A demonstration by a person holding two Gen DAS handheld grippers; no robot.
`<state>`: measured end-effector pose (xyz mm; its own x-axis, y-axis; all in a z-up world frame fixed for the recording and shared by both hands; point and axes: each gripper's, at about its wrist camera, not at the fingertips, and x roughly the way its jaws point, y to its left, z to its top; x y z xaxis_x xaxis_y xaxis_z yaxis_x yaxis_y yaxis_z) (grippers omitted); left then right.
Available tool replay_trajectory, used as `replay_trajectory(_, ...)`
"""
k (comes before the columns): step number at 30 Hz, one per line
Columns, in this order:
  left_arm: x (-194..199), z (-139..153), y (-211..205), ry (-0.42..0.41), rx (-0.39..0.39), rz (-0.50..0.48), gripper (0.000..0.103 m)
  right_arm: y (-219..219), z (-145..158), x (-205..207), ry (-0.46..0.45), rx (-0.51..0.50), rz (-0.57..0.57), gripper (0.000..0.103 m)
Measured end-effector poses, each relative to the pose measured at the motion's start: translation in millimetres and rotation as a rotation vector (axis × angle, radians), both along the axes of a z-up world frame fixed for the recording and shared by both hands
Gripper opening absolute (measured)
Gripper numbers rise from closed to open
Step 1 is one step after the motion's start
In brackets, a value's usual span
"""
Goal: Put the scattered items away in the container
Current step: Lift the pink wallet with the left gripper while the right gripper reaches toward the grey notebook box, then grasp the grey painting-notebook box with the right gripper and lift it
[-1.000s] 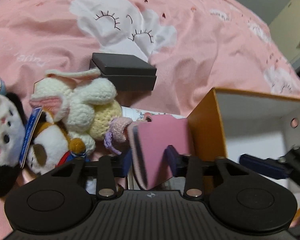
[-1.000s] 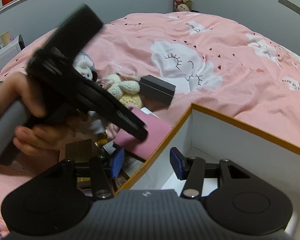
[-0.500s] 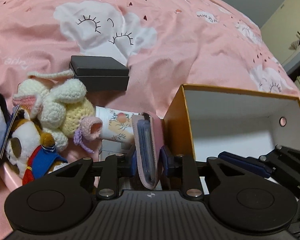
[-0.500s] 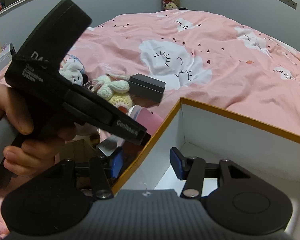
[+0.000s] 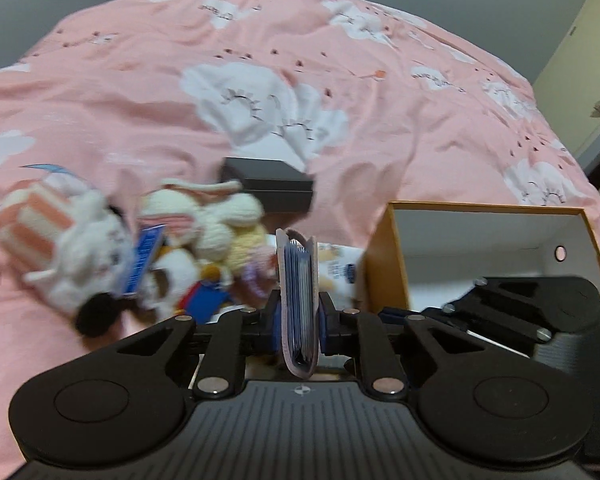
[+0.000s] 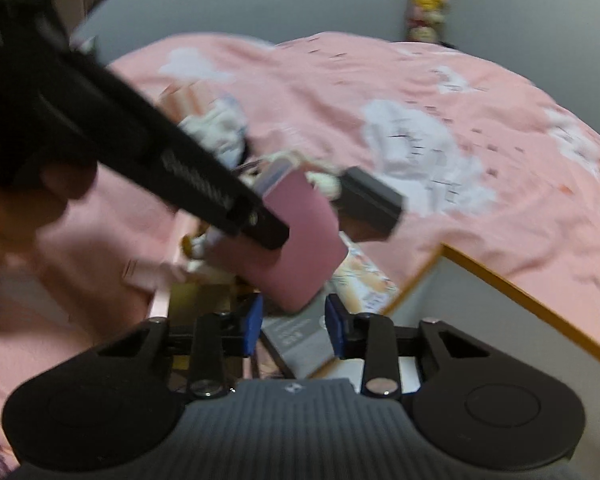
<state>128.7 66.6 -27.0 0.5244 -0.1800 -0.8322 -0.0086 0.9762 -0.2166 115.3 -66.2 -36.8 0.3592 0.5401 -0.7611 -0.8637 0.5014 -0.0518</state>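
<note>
My left gripper [image 5: 299, 316] is shut on a pink card wallet [image 5: 298, 292], held upright and lifted above the bed; the wallet also shows in the right wrist view [image 6: 300, 240]. The orange-rimmed white box [image 5: 384, 264] stands to the right of it. My right gripper [image 6: 293, 324] is open and empty, just left of the box's corner [image 6: 480, 268], over a grey flat pack [image 6: 300, 336]. Plush toys [image 5: 100, 256], a crocheted bunny [image 5: 220, 216], a black box [image 5: 272, 188] and a printed carton [image 5: 340, 264] lie on the pink bedspread.
The pink cloud-print bedspread [image 5: 380, 100] spreads far behind and to the right. A gold-coloured box [image 6: 196, 300] lies left of my right gripper. The right gripper's body shows over the box in the left wrist view [image 5: 532, 312].
My left gripper has shut on the pink wallet and lifted it off the pile. My right gripper has moved left, from over the box's inside to the items beside it.
</note>
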Motion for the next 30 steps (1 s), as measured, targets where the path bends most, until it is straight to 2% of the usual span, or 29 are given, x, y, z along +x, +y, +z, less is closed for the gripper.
replay_trajectory(4,-10,2,11,-0.005,-0.021,0.035,0.019,22,-12,11,0.005,-0.101,0.115,0.037)
replay_trajectory(7,-18,3,11,-0.031,0.025,0.075,0.020,32,-19,25,0.044,-0.155,0.153,0.037)
replay_trajectory(9,-23,3,15,-0.045,0.021,0.103,0.020,39,-22,33,0.071,-0.183,0.167,0.037)
replay_trajectory(14,-28,2,19,-0.048,0.010,0.113,0.020,56,-36,36,0.113,-0.279,0.319,0.040)
replay_trajectory(20,-31,-1,20,-0.039,0.000,0.113,0.020,74,-46,34,0.096,-0.392,0.470,0.050)
replay_trajectory(23,-32,-3,22,-0.034,-0.012,0.117,0.020,80,-49,37,0.087,-0.420,0.481,0.060)
replay_trajectory(28,-33,-3,23,-0.034,-0.017,0.117,0.020,81,-61,46,0.151,-0.449,0.454,0.069)
replay_trajectory(30,-33,-4,24,-0.036,-0.013,0.115,0.020,78,-64,51,0.175,-0.457,0.426,0.069)
